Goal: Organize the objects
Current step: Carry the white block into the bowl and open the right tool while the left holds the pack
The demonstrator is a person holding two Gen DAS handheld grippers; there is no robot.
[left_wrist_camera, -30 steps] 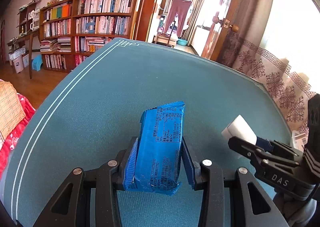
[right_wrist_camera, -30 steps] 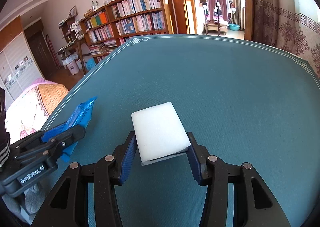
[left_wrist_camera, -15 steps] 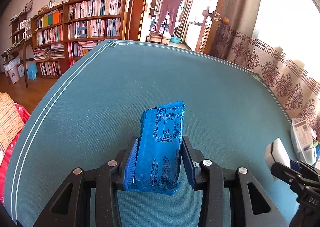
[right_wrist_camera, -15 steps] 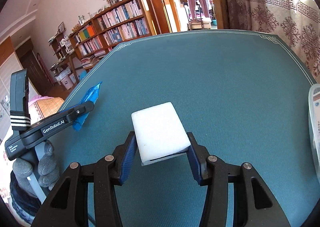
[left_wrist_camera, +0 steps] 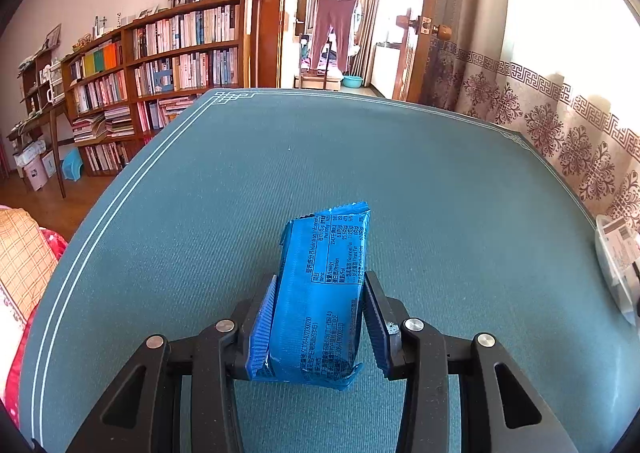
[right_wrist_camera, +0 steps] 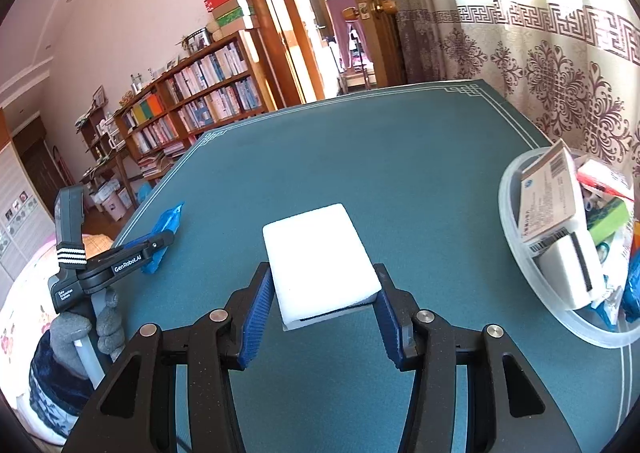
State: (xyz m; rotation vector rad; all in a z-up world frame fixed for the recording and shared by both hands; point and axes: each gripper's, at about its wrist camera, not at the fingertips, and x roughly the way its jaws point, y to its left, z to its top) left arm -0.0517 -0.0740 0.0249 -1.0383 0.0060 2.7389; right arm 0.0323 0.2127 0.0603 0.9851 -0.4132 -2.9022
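The white sponge block [right_wrist_camera: 322,259] sits flat between the blue pads of the right gripper [right_wrist_camera: 320,293], pinched by its two long edges, with most of its length jutting forward past the fingertips. That hold keeps the broad face level and the free end leading, which should suit sliding it into a container end first. It is carried above the teal surface [right_wrist_camera: 360,157], not resting on it.

To its right, at the edge of the surface, stands a clear plastic tub [right_wrist_camera: 520,273] already packed with boxes, a similar white block and other packets. Judging from the task, this is the likely place for both held things, and the crowding means the sponge may need to go in on edge or into a gap.

The blue snack packet [left_wrist_camera: 320,293] is clamped on its narrow sides in the left gripper [left_wrist_camera: 318,317], its printed back facing up and its crimped top end pointing forward. In the right wrist view the left gripper [right_wrist_camera: 154,243] is held well apart to the left, probably waiting its turn so the two do not collide at the tub.
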